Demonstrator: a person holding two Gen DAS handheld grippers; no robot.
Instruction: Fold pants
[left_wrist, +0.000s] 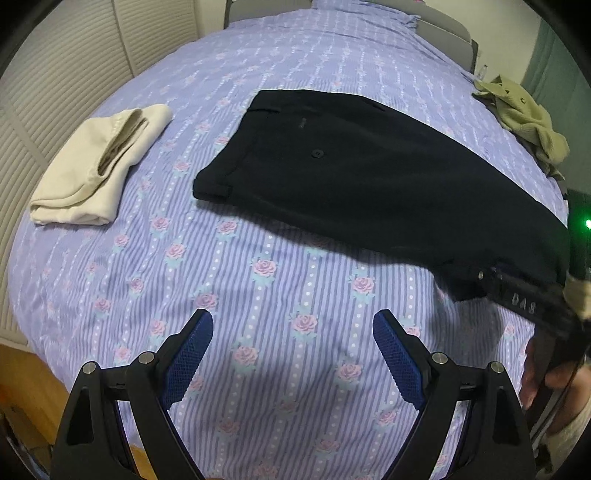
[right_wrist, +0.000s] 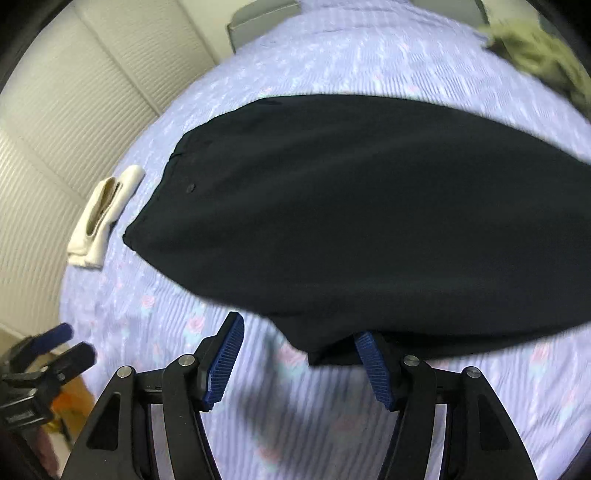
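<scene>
Left gripper (left_wrist: 293, 334) jaws apart, empty, over bedsheet (left_wrist: 258, 295). Right gripper (right_wrist: 299, 356) jaws apart – black pants (left_wrist: 351, 166) hem just ahead. Pants flat, long axis waist far-left to hem near-right. Folded cream garment (left_wrist: 96, 166) left; olive clothes (left_wrist: 524, 118) far right.

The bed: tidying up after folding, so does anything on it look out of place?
The olive garment lies crumpled at the bed's far right edge, unlike the folded cream garment and flat black pants.

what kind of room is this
Most likely a bedroom. The black pants lie on a bed with a lilac rose-print sheet, slatted closet doors stand beside it, and folded cream pants and an olive garment rest on the sheet.
</scene>
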